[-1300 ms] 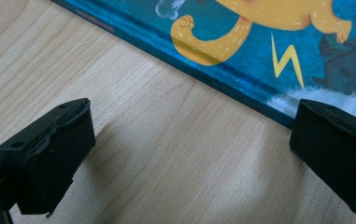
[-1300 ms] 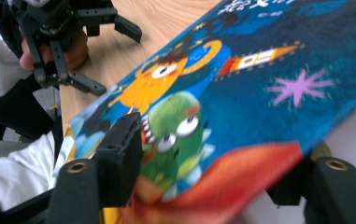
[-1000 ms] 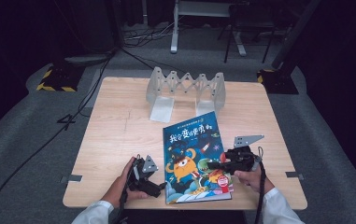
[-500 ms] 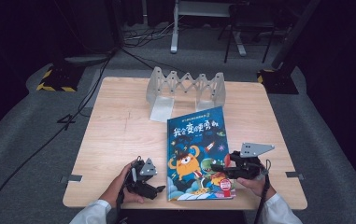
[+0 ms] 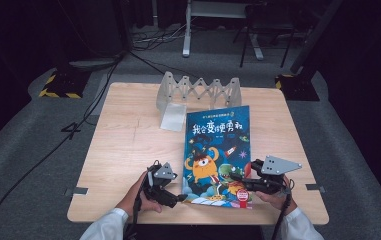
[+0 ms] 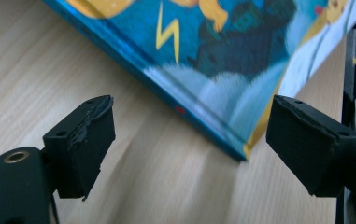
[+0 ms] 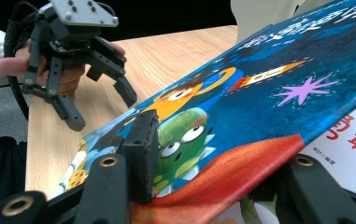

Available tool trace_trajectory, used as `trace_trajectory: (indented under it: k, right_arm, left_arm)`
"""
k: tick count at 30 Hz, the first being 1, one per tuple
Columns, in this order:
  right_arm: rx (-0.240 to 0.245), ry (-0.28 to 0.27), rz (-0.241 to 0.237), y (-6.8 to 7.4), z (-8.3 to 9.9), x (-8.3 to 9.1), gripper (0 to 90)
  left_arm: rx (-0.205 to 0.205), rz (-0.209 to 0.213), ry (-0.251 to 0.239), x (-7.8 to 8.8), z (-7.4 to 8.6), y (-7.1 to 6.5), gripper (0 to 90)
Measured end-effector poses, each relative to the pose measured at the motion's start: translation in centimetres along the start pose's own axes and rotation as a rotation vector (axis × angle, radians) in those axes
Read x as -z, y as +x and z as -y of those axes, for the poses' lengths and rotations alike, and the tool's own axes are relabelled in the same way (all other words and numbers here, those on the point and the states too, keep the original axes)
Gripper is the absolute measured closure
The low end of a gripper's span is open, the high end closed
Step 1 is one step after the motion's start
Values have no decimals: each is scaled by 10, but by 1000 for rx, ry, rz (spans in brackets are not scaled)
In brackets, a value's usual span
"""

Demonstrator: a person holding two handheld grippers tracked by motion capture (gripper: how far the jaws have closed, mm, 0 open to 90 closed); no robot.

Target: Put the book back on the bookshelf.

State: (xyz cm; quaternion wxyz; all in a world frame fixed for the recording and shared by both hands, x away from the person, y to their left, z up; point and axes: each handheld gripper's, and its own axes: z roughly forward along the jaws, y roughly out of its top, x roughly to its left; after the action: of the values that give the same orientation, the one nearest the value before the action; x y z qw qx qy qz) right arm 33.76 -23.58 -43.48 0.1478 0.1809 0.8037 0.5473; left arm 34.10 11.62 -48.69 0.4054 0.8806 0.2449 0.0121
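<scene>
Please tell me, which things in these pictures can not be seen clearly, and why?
- Right gripper: in its own view the lifted cover of the book hides the far jaw's tip.
- Left gripper view: the book's corner is blurred; the picture edge cuts off the rest.
- High view: small print on the book is too small.
- Folding rack: its purpose is unclear.

I see the book [image 5: 217, 152] now squared up, shifted right, front cover lifted by my right gripper [image 5: 240, 179] (pinching its edge); left gripper [image 5: 174, 196] sits lower.
</scene>
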Motion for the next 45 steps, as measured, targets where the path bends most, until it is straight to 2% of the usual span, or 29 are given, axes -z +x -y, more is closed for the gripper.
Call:
trace_trajectory:
  k: [2,10,14,17,23,25,29,30,32,33,34,38,39,41,44,45]
  right_arm:
    - [5,-5,6,0,0,0,537]
    - [41,-21,17,3,-1,1,537]
    - [46,-24,20,4,-2,0,537]
    - [51,-26,20,5,-2,-2,537]
    - [61,-32,15,5,-3,-3,537]
    - [63,-37,14,5,-2,-3,537]
    - [62,-39,-10,2,-1,-2,552]
    - [61,-38,-21,1,0,-2,557]
    - [53,-33,-29,-1,2,-2,567]
    - [47,-28,-28,-2,4,-3,569]
    - [36,-25,-21,-5,6,-3,574]
    - [28,-23,-14,-7,8,-1,581]
    - [27,-21,-13,-7,8,-1,580]
    - [20,-18,-10,-9,9,0,580]
    - [-1,-9,2,-13,13,1,568]
    - [-1,-9,2,-13,13,1,568]
  left_arm:
    - [21,3,-19,-3,-5,3,163]
    - [38,7,-61,-16,-17,10,158]
    - [73,54,-91,-21,-21,20,120]
    - [115,73,-138,-20,-24,29,122]
    - [135,121,-181,-23,-28,39,102]
    - [146,122,-184,-20,-29,42,135]
    - [121,94,-195,-11,-27,40,246]
    - [112,76,-210,-6,-26,38,246]
    - [95,43,-235,2,-25,36,331]
    - [82,15,-271,10,-24,32,378]
    - [62,8,-283,14,-24,30,440]
    - [4,-34,-302,24,-26,18,451]
    - [0,-37,-320,27,-26,14,459]
    - [-14,-41,-327,29,-26,11,475]
    - [-71,-50,-350,35,-29,-1,489]
    - [-71,-50,-350,35,-29,-1,489]
